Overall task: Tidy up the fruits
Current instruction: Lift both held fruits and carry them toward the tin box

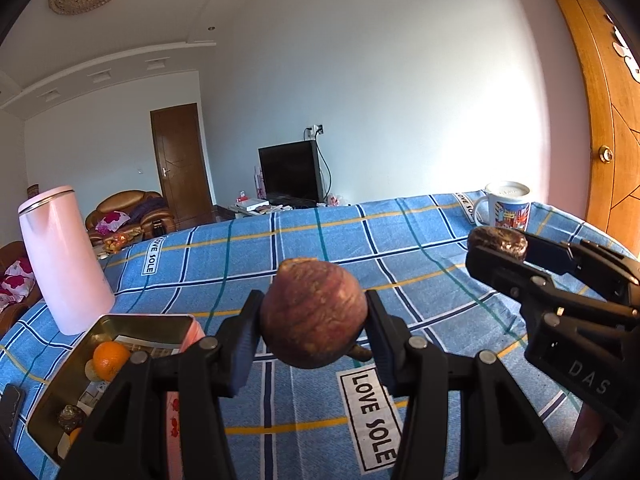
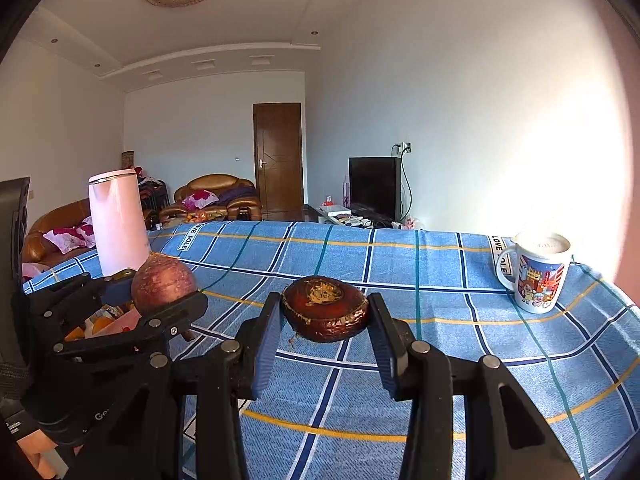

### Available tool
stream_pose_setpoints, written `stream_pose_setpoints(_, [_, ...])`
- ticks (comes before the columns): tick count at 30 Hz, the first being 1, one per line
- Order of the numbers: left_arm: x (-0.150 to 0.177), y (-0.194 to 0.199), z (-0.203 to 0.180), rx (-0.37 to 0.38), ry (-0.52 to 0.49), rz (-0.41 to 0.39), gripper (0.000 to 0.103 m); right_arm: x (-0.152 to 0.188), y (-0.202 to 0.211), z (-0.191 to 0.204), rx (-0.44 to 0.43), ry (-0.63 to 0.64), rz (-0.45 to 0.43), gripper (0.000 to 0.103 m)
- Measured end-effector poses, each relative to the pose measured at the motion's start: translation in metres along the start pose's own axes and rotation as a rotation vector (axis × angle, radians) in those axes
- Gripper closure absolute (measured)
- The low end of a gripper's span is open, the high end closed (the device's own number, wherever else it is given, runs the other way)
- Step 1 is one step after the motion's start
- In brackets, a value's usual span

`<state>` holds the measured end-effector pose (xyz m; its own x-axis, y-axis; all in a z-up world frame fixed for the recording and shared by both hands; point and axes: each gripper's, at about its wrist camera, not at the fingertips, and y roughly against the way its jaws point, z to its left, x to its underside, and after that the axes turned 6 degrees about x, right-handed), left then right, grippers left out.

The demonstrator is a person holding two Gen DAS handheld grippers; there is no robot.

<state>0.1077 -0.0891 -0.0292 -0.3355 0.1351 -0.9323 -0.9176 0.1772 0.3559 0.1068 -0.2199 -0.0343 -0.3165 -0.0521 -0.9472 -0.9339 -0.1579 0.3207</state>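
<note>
Between the left tongs point(image 1: 314, 330), clamped from both sides: a round reddish-brown fruit point(image 1: 314, 312), stem end tipped up and away. Between the right tongs point(image 2: 326, 320), likewise gripped: a flat dark-brown fruit point(image 2: 326, 308), long axis lying crosswise from finger to finger, scarred face upward. Left of the left tongs: an open tin point(image 1: 68, 392) holding an orange point(image 1: 110, 360); beyond it, a pink kettle point(image 1: 66, 260). Far right of the right tongs: a printed mug point(image 2: 538, 276). Underneath: a blue checked cloth point(image 2: 440, 352) over the surface; behind, a living room.
</note>
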Motion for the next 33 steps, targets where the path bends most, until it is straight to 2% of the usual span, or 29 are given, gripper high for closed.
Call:
stream_pose_setpoints(6, [0.004, 0.011, 0.004, -0.016, 0.001, -0.034, 0.052, 0.0, 0.005, 0.003, -0.007, 0.008, -0.019, 0.059])
stream_pose_setpoints(13, [0.006, 0.016, 0.015, -0.012, 0.021, -0.025, 0.052, 0.0, 0.005, 0.01, -0.019, 0.017, -0.01, 0.059])
stream_pose_setpoints(33, [0.012, 0.04, 0.086, -0.097, 0.129, -0.018, 0.052, -0.021, -0.014, 0.073, -0.144, 0.08, -0.009, 0.059])
